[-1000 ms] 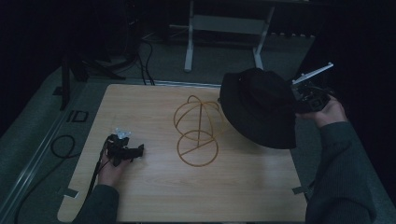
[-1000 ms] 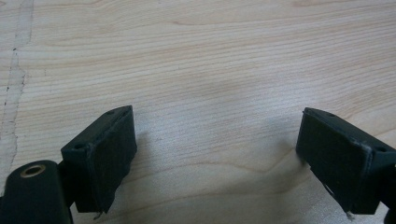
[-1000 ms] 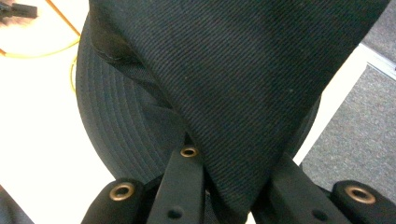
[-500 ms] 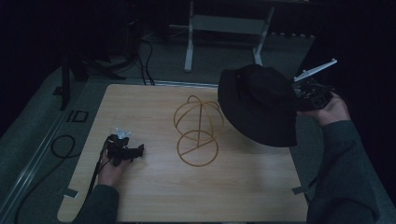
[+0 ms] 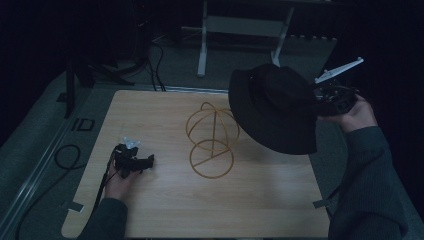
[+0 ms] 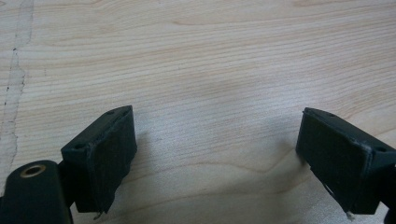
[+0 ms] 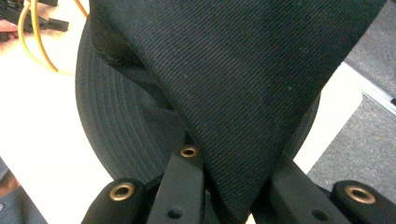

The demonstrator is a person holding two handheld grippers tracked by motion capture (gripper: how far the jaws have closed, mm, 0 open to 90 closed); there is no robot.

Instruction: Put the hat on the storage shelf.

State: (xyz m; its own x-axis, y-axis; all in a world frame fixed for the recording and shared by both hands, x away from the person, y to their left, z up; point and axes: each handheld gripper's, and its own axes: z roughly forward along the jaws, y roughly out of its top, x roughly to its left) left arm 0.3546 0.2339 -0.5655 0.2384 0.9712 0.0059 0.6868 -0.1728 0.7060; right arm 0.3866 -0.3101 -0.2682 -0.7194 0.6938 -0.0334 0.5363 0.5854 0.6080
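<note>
The right gripper (image 5: 320,96) is clenched on the brim of a black hat (image 5: 272,107), holding it in the air over the right side of the tabletop (image 5: 165,210), just right of the wire hat stand (image 5: 212,140). The lift looks done; setting the hat onto the stand is left. The left gripper (image 5: 145,162) rests released at the near left, holding nothing.

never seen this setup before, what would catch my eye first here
A black fabric brimmed hat hangs in the air over the right side of the pale wooden table, pinched by its brim in the right claw. Just left of it, a yellow wire hat stand sits mid-table, bare.
</note>
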